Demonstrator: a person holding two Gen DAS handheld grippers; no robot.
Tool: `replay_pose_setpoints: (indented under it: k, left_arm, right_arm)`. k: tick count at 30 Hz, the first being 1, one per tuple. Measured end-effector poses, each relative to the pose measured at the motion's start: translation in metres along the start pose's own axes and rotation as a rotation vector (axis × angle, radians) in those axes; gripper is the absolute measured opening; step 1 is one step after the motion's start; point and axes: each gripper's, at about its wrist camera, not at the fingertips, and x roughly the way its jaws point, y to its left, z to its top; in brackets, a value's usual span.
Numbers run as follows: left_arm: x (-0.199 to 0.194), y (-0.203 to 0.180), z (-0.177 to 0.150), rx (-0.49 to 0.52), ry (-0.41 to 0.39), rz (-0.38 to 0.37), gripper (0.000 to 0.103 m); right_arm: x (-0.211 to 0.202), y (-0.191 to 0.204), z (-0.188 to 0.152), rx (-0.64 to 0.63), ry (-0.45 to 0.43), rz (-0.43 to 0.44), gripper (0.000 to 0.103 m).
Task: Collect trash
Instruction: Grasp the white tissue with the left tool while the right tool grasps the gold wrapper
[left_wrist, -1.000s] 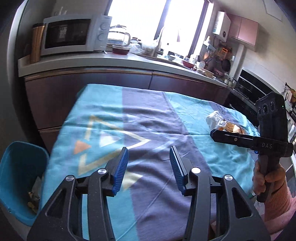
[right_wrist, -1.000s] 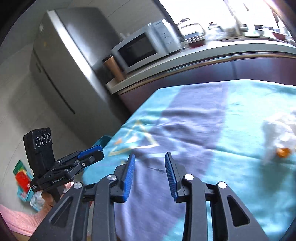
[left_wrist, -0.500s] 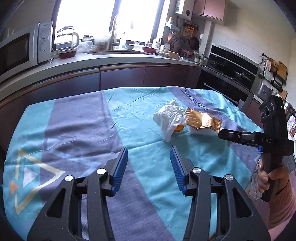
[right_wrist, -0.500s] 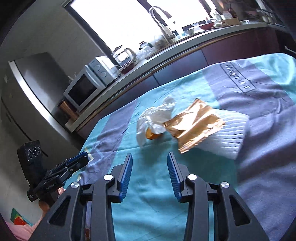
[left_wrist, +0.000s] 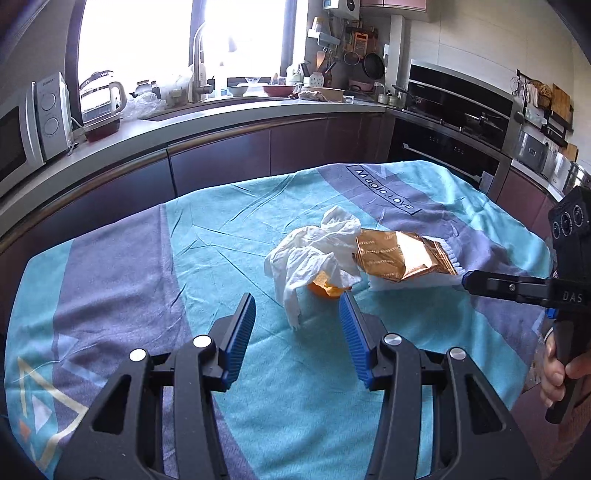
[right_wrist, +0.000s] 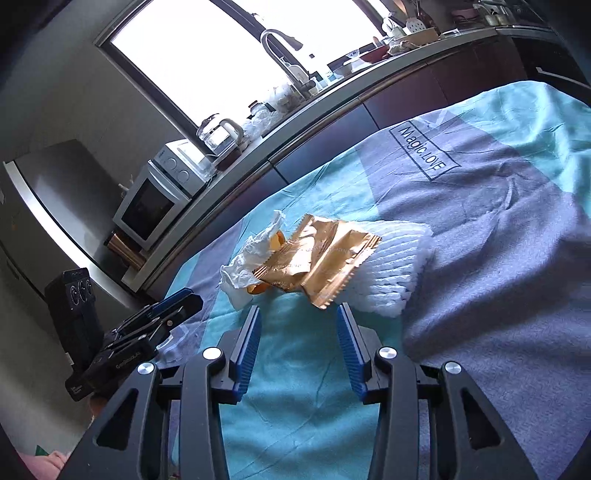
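A small heap of trash lies mid-table on the blue and grey cloth (left_wrist: 229, 229): a crumpled white tissue (left_wrist: 314, 247) draped over an orange scrap (left_wrist: 325, 290), a gold foil wrapper (left_wrist: 395, 256), and white foam netting (right_wrist: 391, 269) under the wrapper. My left gripper (left_wrist: 297, 317) stands open just short of the tissue, whose lower tip hangs between its fingertips. My right gripper (right_wrist: 297, 325) has its jaws opening, nothing between them, the wrapper's (right_wrist: 325, 258) corner just beyond. Each gripper also shows at the edge of the other's view.
A kitchen counter (left_wrist: 221, 110) runs behind the table with a microwave (left_wrist: 33, 122), kettle (left_wrist: 99, 99), sink tap and dishes. A built-in oven (left_wrist: 454, 110) stands at the right. A steel fridge (right_wrist: 48, 206) is at the far left of the right wrist view.
Both views have swung from the bin side of the table over to the trash heap, which is now close in front of both grippers. The right gripper's jaws stand wider.
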Motion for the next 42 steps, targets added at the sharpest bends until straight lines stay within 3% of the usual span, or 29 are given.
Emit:
replay_pose_setpoints:
  k: [9, 14, 17, 21, 26, 32, 38, 42]
  left_arm:
    - [0.031, 0.001, 0.009, 0.010, 0.044, 0.018, 0.046]
    - [0.041, 0.006, 0.009, -0.008, 0.063, 0.004, 0.025]
    - [0.042, 0.008, 0.009, -0.016, 0.061, 0.003, 0.008]
    - [0.037, 0.011, 0.006, -0.026, 0.045, 0.006, 0.002]
    - [0.020, 0.015, 0.004, -0.036, 0.008, 0.013, 0.001]
    - [-0.016, 0.022, -0.001, -0.049, -0.058, 0.024, 0.001]
    - [-0.052, 0.038, -0.015, -0.077, -0.095, 0.038, 0.001]
    - [-0.067, 0.052, -0.026, -0.122, -0.098, 0.032, 0.001]
  right_arm:
    - [0.016, -0.005, 0.011, 0.039, 0.006, 0.046, 0.043]
    - [0.029, -0.004, 0.016, 0.062, 0.015, 0.072, 0.042]
    - [0.032, -0.005, 0.016, 0.075, 0.016, 0.081, 0.027]
    - [0.031, -0.002, 0.015, 0.068, 0.010, 0.085, 0.006]
    - [0.026, 0.003, 0.015, 0.045, -0.010, 0.093, 0.002]
    - [0.020, 0.011, 0.014, 0.016, -0.021, 0.095, 0.002]
    - [0.009, 0.003, 0.015, 0.021, -0.066, 0.025, 0.007]
    - [0.008, -0.010, 0.017, 0.070, -0.078, -0.011, 0.035]
